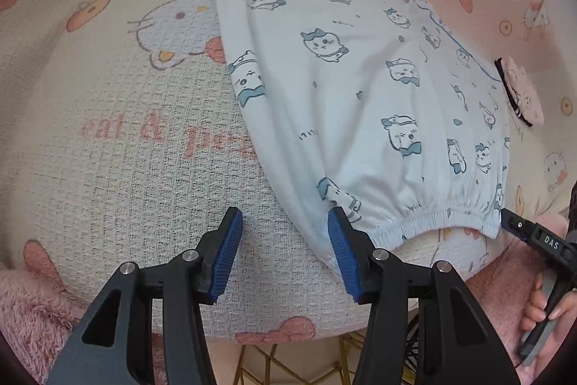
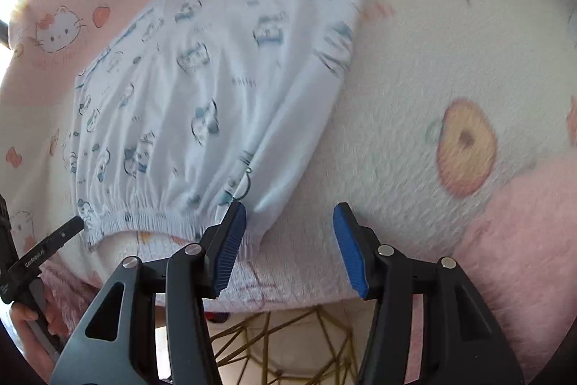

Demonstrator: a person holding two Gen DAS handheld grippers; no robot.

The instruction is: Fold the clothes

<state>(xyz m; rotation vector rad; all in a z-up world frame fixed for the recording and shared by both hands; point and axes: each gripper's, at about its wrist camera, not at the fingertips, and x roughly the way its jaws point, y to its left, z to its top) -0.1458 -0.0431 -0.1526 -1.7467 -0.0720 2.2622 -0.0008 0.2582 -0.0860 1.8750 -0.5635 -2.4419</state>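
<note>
cat-print blanket (image 1: 126,132); pink item (image 1: 523,92), perhaps clothing, beside shorts (image 1: 360,96).

So the surface I'm working over is a waffle-knit blanket (image 1: 137,168) in cream and pink with cartoon cats, donuts and pink lettering printed on it. Lying flat on it are the pale blue shorts (image 1: 360,103) with little blue critters, elastic waistband toward me. Just past the shorts' far right edge sits a small pink piece with black trim (image 1: 521,92).
</note>
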